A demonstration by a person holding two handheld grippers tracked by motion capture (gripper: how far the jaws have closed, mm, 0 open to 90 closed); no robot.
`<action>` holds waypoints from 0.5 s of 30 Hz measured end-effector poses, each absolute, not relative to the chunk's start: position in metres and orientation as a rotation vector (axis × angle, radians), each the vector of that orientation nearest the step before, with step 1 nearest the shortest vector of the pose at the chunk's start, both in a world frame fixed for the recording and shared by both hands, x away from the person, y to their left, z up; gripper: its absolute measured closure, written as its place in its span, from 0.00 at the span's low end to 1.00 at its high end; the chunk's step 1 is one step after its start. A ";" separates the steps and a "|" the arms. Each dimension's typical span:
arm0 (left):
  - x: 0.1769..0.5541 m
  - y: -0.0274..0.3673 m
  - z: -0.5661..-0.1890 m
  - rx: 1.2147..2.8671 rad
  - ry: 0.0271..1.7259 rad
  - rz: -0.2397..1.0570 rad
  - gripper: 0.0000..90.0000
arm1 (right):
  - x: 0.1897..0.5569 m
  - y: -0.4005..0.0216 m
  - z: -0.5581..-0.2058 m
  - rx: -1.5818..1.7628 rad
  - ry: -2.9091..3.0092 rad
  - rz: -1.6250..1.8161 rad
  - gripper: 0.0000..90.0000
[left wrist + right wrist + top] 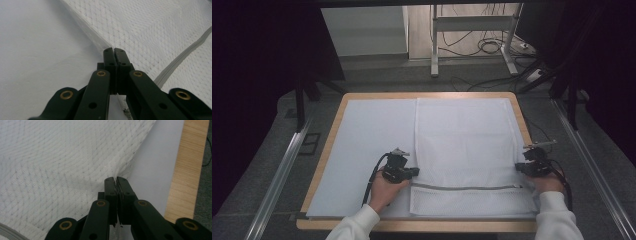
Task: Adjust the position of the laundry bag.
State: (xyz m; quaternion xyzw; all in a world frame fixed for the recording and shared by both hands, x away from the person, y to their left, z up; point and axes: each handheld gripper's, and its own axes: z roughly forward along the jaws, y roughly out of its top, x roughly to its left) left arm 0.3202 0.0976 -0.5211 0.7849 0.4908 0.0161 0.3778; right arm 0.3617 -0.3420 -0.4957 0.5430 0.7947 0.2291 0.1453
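**Both grippers pinching the mesh bag's side edges — grasp step closing out**

Mesh laundry bag [467, 150] is lying flat on the white sheet [372, 145] covering the wooden table [329, 150], right of centre, its grey zipper [464, 188] running across near the person's edge.

Left gripper [412, 172] is sitting at the bag's left edge, just above the zipper's end. In the left gripper view its jaws are pressed together on the bag's hem [100, 41], fabric caught at the tips.

Right gripper [524, 167] is sitting at the bag's right edge, opposite. In the right gripper view its jaws are clamping a bunched bit of mesh [120, 173]; the fabric is puckering toward the tips.

Read: both grips look set, so the lift or fold is probably next. That calls for moving both hands together, level and at matched pace, so the mesh isn't slipping out of either pinch or dragging the sheet underneath. The right grip looks thin, only a small bite of mesh, so watch it.
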 end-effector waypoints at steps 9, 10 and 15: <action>0.320 0.102 -0.519 1.999 1.259 0.049 1.00 | 0.361 -0.337 -0.495 1.550 2.293 0.674 0.96; 0.320 0.103 -0.519 2.000 1.258 0.050 1.00 | 0.361 -0.337 -0.495 1.551 2.290 0.676 0.96; 0.320 0.108 -0.518 1.995 1.267 0.058 1.00 | 0.361 -0.332 -0.495 1.535 2.298 0.685 0.96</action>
